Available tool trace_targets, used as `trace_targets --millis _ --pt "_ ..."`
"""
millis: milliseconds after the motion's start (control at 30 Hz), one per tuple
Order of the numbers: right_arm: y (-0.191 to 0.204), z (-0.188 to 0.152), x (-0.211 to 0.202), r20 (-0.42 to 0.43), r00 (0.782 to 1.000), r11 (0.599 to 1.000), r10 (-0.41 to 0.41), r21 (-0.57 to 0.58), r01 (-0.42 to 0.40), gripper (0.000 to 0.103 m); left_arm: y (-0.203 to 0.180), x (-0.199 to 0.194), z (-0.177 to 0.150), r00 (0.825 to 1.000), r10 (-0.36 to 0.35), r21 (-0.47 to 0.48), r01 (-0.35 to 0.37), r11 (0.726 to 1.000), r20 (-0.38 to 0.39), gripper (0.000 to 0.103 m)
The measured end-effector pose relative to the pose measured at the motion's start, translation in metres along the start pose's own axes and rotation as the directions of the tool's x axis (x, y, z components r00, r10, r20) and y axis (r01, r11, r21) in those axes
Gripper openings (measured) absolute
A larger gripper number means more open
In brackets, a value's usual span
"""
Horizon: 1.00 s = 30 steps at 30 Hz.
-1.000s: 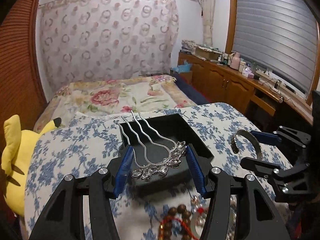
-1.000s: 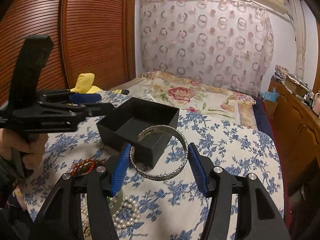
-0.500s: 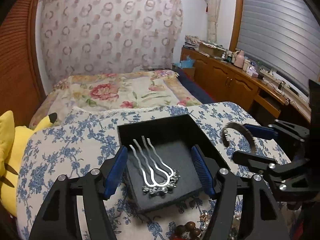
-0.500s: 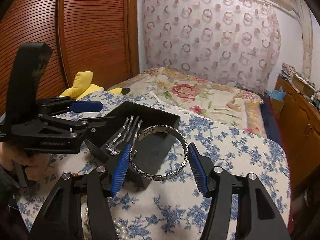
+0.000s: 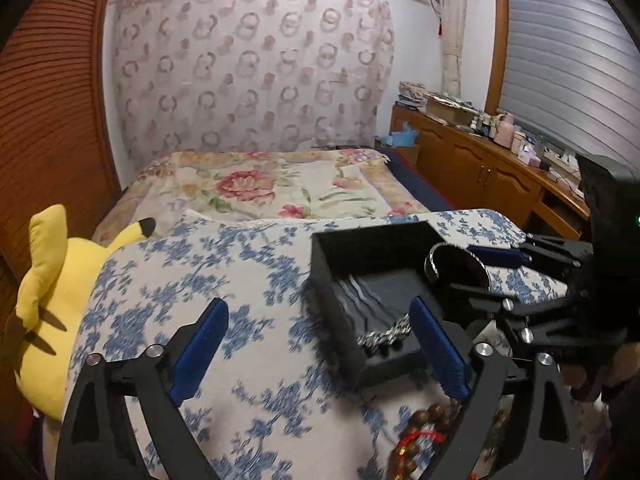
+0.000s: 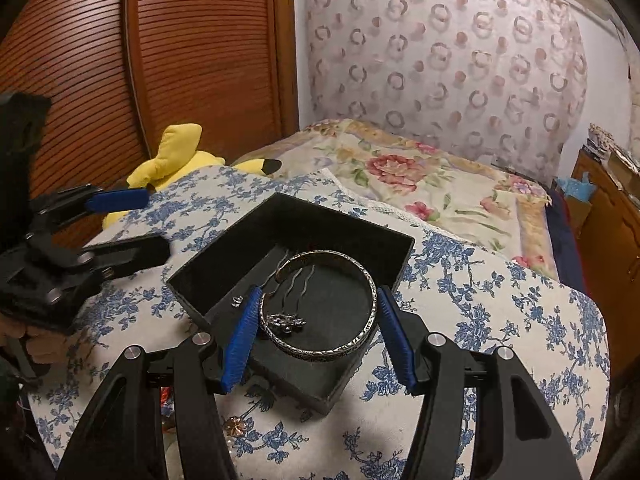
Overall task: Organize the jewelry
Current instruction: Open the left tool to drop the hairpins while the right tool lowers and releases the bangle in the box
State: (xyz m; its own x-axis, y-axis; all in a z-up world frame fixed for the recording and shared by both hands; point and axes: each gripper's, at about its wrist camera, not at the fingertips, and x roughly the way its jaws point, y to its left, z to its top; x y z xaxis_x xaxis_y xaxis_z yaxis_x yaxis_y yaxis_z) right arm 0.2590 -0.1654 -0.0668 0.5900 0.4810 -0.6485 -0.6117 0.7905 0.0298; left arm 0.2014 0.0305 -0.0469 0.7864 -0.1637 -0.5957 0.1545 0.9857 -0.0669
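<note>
A black open box (image 6: 304, 380) stands on the table under a blue floral cloth (image 6: 500, 320). A silver hairpin (image 6: 286, 320) lies on the box floor. My right gripper (image 6: 318, 340) is shut on a silver bangle (image 6: 320, 350) and holds it flat just above the box's near half. In the left wrist view the box (image 5: 372, 240) is right of centre, with the hairpin (image 5: 384, 334) inside and the bangle (image 5: 434, 268) over its right side. My left gripper (image 5: 320, 350) hovers at the box's left wall, its jaws opening wide and gripping nothing.
A brown bead bracelet with red thread (image 5: 424, 424) lies on the cloth near the front edge. A yellow plush toy (image 5: 48, 300) sits off the table's left side. A floral bed (image 5: 272, 188) lies beyond, with a wooden cabinet (image 5: 480, 172) on the right.
My left gripper let the hairpin go into the box, opened wide and shifted left off the box. My right gripper carried the bangle leftward over the box.
</note>
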Motion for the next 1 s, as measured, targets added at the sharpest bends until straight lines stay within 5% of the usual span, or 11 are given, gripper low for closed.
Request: trace_targets --millis 300,700,1000 --pt "0.004 0.001 0.002 0.004 1.000 1.000 0.003 -0.008 -0.003 0.069 0.002 -0.021 -0.036 1.000 0.010 0.014 -0.010 1.000 -0.021 0.093" --pt "0.033 -0.041 -0.058 0.021 0.999 0.999 0.043 -0.031 -0.042 0.069 -0.015 -0.054 -0.072 0.999 -0.026 0.035 0.027 0.999 -0.030 0.093" --pt "0.041 -0.083 -0.049 -0.099 0.992 0.997 0.077 -0.010 -0.078 0.046 -0.024 -0.065 -0.092 0.998 -0.030 0.054 0.033 0.998 -0.051 0.093"
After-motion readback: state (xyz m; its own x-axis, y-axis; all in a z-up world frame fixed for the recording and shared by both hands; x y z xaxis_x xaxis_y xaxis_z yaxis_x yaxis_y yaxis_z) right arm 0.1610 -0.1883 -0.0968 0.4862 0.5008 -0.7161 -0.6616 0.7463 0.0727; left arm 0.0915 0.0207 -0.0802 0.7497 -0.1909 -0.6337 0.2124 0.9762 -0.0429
